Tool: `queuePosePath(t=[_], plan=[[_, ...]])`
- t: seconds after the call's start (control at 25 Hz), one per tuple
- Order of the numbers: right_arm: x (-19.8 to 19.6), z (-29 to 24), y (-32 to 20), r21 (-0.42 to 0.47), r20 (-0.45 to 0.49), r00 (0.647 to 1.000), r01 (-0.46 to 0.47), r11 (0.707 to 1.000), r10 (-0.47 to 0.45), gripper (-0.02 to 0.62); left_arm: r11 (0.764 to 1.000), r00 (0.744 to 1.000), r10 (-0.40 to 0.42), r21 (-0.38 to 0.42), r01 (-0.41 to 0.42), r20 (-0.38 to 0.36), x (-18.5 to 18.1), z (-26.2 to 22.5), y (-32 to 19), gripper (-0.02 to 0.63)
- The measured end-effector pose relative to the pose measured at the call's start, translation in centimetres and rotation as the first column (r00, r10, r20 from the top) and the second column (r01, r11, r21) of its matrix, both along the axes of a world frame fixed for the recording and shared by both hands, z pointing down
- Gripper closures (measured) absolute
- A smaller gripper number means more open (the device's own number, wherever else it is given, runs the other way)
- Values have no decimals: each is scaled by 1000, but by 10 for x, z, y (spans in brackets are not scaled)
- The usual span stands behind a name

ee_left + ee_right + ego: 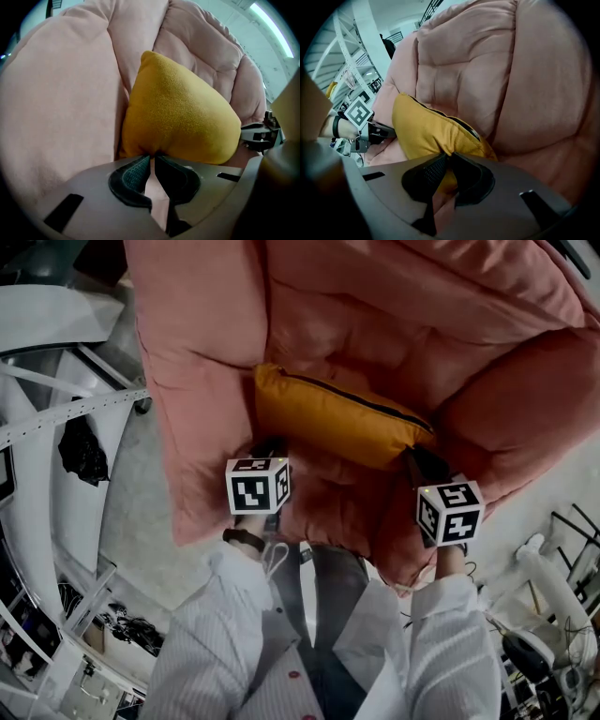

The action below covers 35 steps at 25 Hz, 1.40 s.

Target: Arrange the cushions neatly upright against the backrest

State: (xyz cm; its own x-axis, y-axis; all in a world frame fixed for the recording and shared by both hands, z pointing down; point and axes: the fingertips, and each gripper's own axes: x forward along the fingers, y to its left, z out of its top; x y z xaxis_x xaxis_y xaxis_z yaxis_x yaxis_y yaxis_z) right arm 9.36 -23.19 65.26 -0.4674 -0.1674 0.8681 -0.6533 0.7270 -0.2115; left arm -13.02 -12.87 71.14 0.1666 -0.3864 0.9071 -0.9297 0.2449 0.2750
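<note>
One mustard cushion (333,423) sits in the hollow of a single pink armchair (375,306), with the thick quilted padding rising round it from 9 through 12 to 3 o'clock in the head view. One dark zip (356,399) runs along the cushion's edge at 12 o'clock, the side turned to the back padding. Two tongs hold it, one at each near corner. The left tongs (152,157) are clenched on the corner at 7 o'clock, their ribbed pads pinching a small fold of the yellow cloth. The right tongs (449,155) are clenched on the corner at 4 o'clock, with yellow cloth caught between their pads. Two marker cubes (257,486) ride on the tongs, each face printed with a black-and-white square pattern rather than letters. Two pale striped sleeves (450,634) reach in from 6 o'clock, and one dark wristband (244,538) shows on the left wrist. At 9 o'clock stands white metal framing (56,418).
</note>
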Motion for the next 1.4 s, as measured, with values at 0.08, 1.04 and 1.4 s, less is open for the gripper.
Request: queuePosePath(t=[0.08, 1.04, 1.4], plan=[[0, -2, -1, -4, 3, 1000, -8, 1000, 8, 577, 1000, 1000, -6, -3, 6, -1, 0, -1, 0, 580], [-49, -168, 36, 96, 255, 943, -246, 965, 215, 552, 953, 992, 126, 280, -120, -5, 2, -187, 10, 525], [-89, -304, 35, 236, 429, 898, -219, 947, 100, 552, 842, 981, 191, 520, -142, -41, 19, -331, -28, 525]])
